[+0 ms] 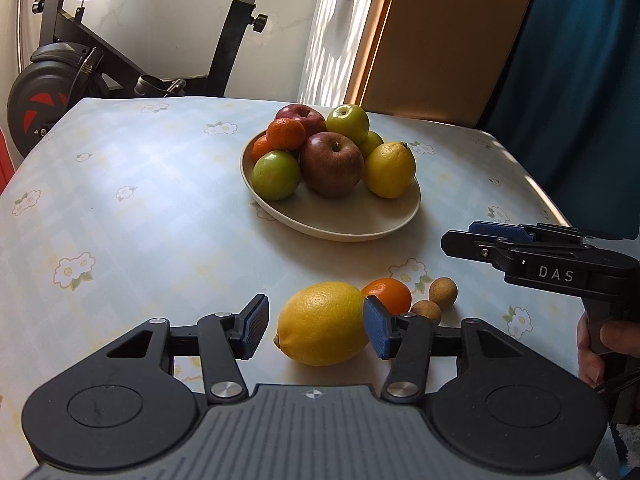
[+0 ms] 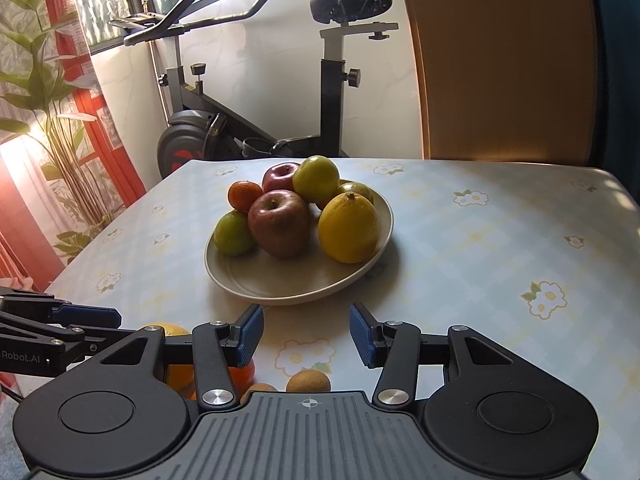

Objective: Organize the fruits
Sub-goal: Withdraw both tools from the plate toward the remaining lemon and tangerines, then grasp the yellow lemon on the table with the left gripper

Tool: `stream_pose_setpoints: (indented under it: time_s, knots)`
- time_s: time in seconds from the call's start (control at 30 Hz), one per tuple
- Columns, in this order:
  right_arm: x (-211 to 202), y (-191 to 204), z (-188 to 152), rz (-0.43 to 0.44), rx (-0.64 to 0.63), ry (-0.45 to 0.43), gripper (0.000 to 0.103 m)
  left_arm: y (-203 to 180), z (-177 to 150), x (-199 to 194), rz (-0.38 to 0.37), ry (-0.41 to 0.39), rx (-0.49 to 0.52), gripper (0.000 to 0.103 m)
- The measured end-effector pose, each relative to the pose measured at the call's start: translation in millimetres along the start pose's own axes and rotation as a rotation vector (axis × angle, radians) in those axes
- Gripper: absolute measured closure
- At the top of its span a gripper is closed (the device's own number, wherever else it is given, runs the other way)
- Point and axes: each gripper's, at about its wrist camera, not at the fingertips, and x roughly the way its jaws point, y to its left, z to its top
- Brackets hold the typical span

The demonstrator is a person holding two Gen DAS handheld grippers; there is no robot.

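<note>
A: Left gripper [image 1: 316,330]?
B: Jaws apart, straddling the loose lemon [image 1: 323,323] near the surface's near edge. One blue pad sits at the lemon's side; the other has a clear gap. Not clamped.

A: Right gripper [image 2: 307,334]?
B: Jaws apart, nothing between them, only the flowered surface [image 2: 480,248] below. A hand [image 1: 596,354] holds its grip at the right edge of the left wrist view.

A: Loose fruit?
B: A small orange [image 1: 390,290] touches the lemon's far side. Two small brown fruits [image 1: 436,298] are just beside the orange. All lie between the plate and the near edge.

A: Plate?
B: The cream plate [image 1: 360,224] is mid-surface, piled up: two red apples [image 1: 332,164], green apples [image 1: 276,174], tangerines [image 1: 286,134] and a second lemon [image 1: 390,170] on its right side. The front of the plate is bare.

A: Background?
B: An exercise bike [image 2: 260,120] stands beyond the far edge and a plant [image 2: 44,92] off the far-left corner.
</note>
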Motion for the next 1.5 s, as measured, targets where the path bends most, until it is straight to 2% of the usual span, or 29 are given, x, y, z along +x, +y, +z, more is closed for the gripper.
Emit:
stream_pose_setpoints:
  time_s: [0.17, 0.47, 0.8, 1.13, 1.4, 1.5]
  knots:
    - [1.7, 1.4, -0.4, 0.004, -0.013, 0.014, 0.058, -3.6, -3.6, 4.7, 0.03, 0.004, 0.027, 0.046]
    - [12.9, 24.2, 2.2, 0.054, -0.104, 0.069, 0.058, 15.1, 2.8, 2.8, 0.06, -0.02, -0.048, 0.044]
    - [27.6, 59.8, 10.9, 0.153, -0.289, 0.161, 0.059, 37.0, 22.3, 27.0, -0.019, 0.016, -0.154, 0.044]
    - [47.2, 97.8, 14.9, 0.219, -0.463, 0.256, 0.058, 35.0, 30.9, 45.9, -0.084, 0.047, -0.151, 0.044]
    - [60.7, 101.8, 17.3, 0.243, -0.455, 0.277, 0.056, 37.1, 35.3, 55.2, -0.096, 0.056, -0.178, 0.044]
    - [61.3, 98.1, 16.9, 0.247, -0.428, 0.264, 0.058, 46.6, 34.1, 50.5, -0.117, 0.06, -0.227, 0.047]
